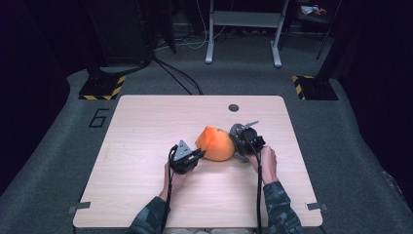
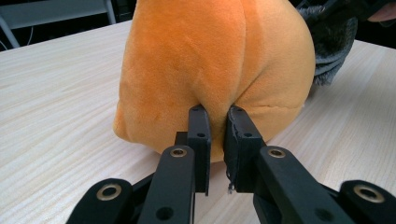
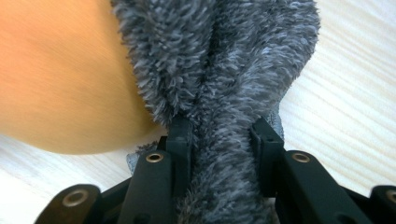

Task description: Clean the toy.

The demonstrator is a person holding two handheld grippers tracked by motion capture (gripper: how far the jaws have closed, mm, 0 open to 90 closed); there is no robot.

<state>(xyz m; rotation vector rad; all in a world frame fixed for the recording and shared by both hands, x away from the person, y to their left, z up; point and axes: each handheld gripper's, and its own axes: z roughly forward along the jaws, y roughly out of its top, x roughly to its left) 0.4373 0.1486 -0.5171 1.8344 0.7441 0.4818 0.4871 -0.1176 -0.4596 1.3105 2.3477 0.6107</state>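
Item: orange plush toy (image 1: 215, 144) with a grey furry part (image 1: 237, 130), resting a little right of the centre of the light wooden table (image 1: 146, 170), the grey part at its 3 o'clock side. We hold it from both ends. Left gripper (image 1: 197, 155) comes in from the toy's 8 o'clock; in the left gripper view its jaws stand narrow, pinching a fold of the orange fabric (image 2: 215, 70) low on the body, pads pressed into the pile. Right gripper (image 1: 242, 146) sits at the toy's 3 o'clock; in the right gripper view its jaws are clamped on a thick bunch of the grey fur (image 3: 224, 102), which bulges between and above them. Step in hand, as we judge it: both grips are set and the toy is about to be lifted, stretched or turned between the two hands. The next move calls for both grips to stay firm and for the hands to travel together, since the left pinch holds only a small fold that could slip. Pose: forearms enter from 6 o'clock, hands low on the table, left gripper angled toward 2 o'clock, right hand (image 1: 265, 158) curled inward toward 10 o'clock.
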